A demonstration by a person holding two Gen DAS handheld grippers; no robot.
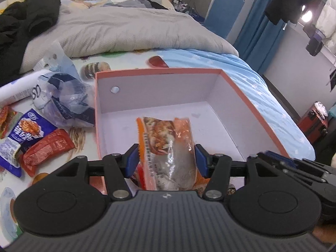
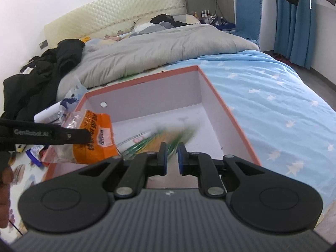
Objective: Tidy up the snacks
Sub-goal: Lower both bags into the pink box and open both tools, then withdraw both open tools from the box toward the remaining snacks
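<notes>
My left claw [image 1: 167,159] stands fairly wide, its blue pads pressed against either side of an orange packet [image 1: 168,142] of snacks, which it holds above the near end of the box [image 1: 157,88]. The box is open-topped, white inside with a salmon rim, and sits on the bed [image 1: 262,84]. My right claw [image 2: 172,157] is nearly closed, with only a narrow gap between the pads and nothing in that gap. Just beyond its tips a green and yellow packet [image 2: 147,140] shows inside the box, too blurred for me to tell whether it rests on the floor of the box. From the right wrist view the orange packet hangs over the box's left wall. Left of the box, on the sheet, lie a crumpled plastic bag [image 1: 63,100], a blue packet [image 1: 21,138] and a red packet [image 1: 46,149] touching it. Farther back are a grey quilt [image 1: 126,29] and a heap of black clothing [image 1: 25,16].
</notes>
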